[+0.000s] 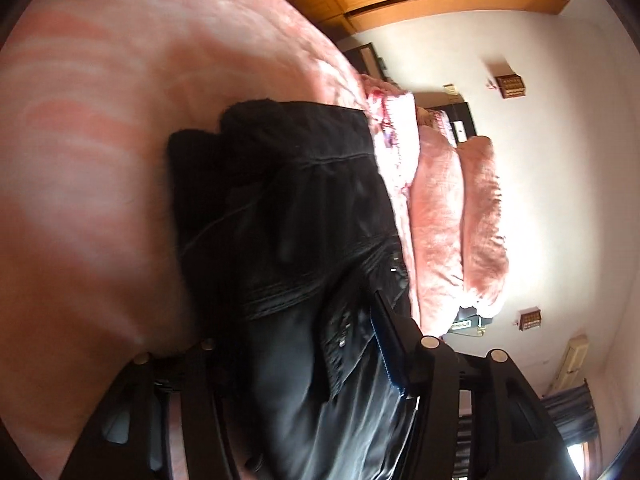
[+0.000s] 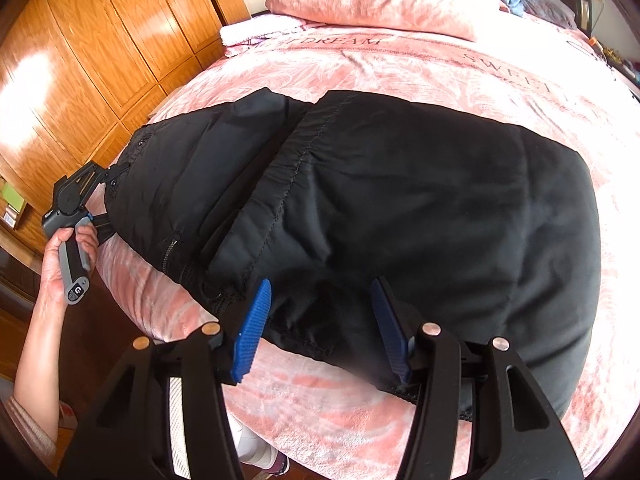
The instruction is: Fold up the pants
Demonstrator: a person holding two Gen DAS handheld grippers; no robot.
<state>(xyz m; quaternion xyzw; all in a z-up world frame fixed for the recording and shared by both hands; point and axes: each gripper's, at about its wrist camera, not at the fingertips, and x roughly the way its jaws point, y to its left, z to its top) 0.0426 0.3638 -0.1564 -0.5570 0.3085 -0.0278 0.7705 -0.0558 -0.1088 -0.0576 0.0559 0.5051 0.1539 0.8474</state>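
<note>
The black pants (image 2: 400, 216) lie folded across the pink bedspread (image 2: 420, 64). My right gripper (image 2: 320, 312) is open, its blue pads (image 2: 252, 332) hovering over the near edge of the pants, holding nothing. My left gripper (image 2: 110, 178) shows in the right wrist view at the pants' left end, by the waistband, pinching the fabric. In the left wrist view the black pants (image 1: 288, 216) fill the middle and run between my fingers; one blue pad (image 1: 386, 344) presses against the cloth, the other finger is hidden under it.
Pink pillows (image 2: 380, 0) and a folded white towel (image 2: 256, 32) lie at the head of the bed. A wooden wardrobe (image 2: 80, 60) stands to the left of the bed. The person's shoe (image 2: 260, 456) is on the floor by the bed's near edge.
</note>
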